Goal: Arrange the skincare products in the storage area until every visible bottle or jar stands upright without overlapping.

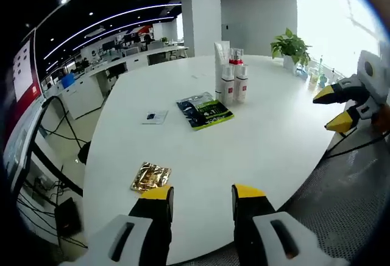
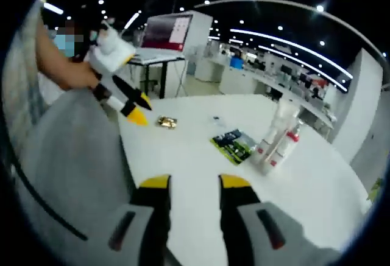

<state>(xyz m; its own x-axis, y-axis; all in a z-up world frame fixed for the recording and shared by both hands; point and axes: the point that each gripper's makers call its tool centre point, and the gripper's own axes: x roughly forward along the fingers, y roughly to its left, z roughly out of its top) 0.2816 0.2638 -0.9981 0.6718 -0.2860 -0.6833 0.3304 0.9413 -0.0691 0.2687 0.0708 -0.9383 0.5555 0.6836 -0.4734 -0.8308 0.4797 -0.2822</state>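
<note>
- the landmark here is the cluster of white skincare bottles with red bands (image 1: 234, 82), standing upright and close together on the far half of the large white oval surface (image 1: 274, 144); in the right gripper view the same cluster of white skincare bottles (image 2: 277, 141) sits past the middle of the surface (image 2: 195, 162).
- a taller white tube (image 1: 220, 59) stands at the back of that cluster, touching or just beside the bottles; i cannot tell whether any of them lean on each other.
- just beside the cluster, on its near side, a flat dark-and-green printed sachet pack (image 1: 204, 111) lies flat; a small pale card (image 1: 155, 117) lies further from the cluster, and a crinkled gold foil packet (image 1: 150, 176) lies well apart from it, near the surface's close edge.
- the left claw (image 1: 201, 194) hangs over the near edge, its yellow-tipped jaws parted and holding nothing.
- the right claw (image 2: 192, 182) is likewise spread and empty, aimed toward the cluster from the other side.
- handling, as a judgement: the bottles look like light, stiff plastic with smooth, slippery sides, tall and narrow, so easy to topple; take one across its mid-body, below the red band, jaws square to it.
- the tube is probably softer and would dent under a hard squeeze; grip it low and gently.
- packed this tightly, pulling one out risks knocking its neighbours, so start with an outer bottle.
</note>
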